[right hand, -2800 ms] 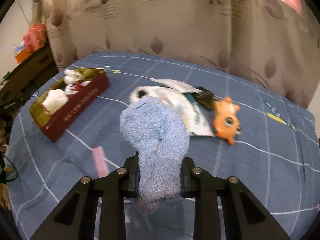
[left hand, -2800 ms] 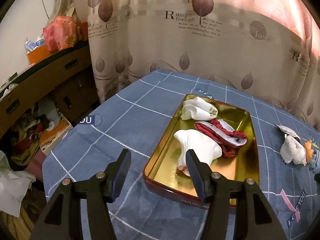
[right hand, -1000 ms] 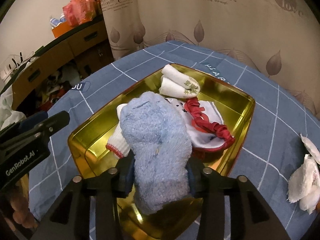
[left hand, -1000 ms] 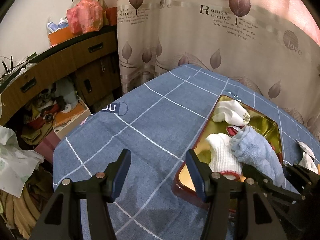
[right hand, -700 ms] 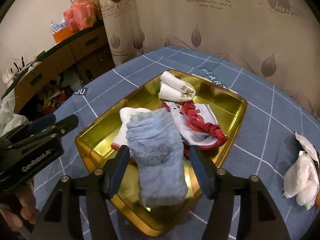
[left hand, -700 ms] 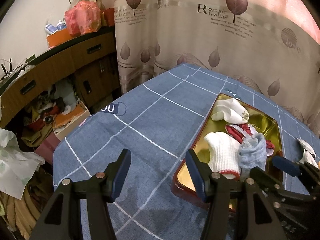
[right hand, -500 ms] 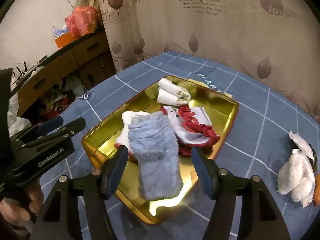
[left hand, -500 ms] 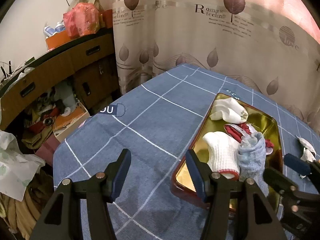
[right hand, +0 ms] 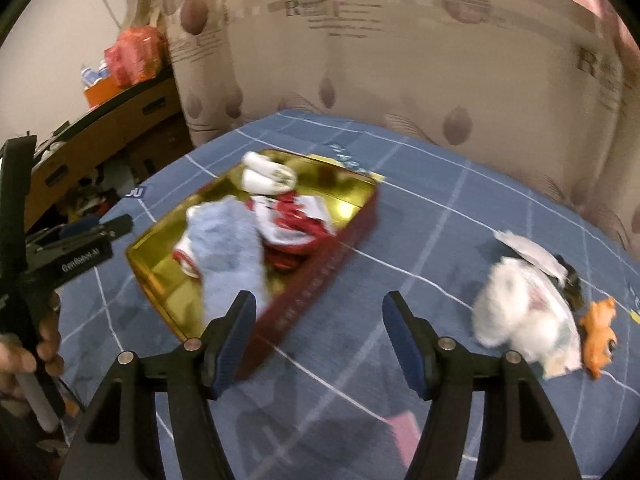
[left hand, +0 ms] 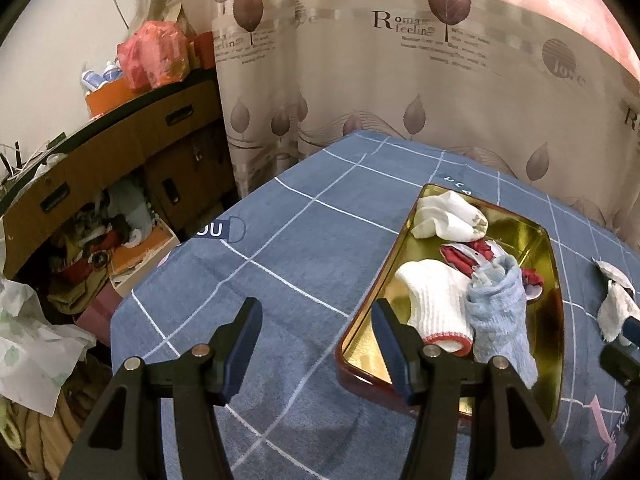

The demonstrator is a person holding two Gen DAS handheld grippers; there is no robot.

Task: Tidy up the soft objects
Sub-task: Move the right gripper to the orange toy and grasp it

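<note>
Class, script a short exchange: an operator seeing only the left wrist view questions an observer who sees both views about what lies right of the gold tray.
Operator: What sits beyond the white plush at my right edge?
Observer: A small orange toy, beside the plush on the blue cloth.
Operator: Is the right gripper carrying anything?
Observer: No. It is open, with nothing between its fingers.

curtain (left hand: 420,40): "Romar feeling", "love" | blue cloth (left hand: 304,248): "OU" tag, "LOVE YOU" strip | left gripper (right hand: 80,258): blurred, perhaps "GenRobot.AI"
</note>
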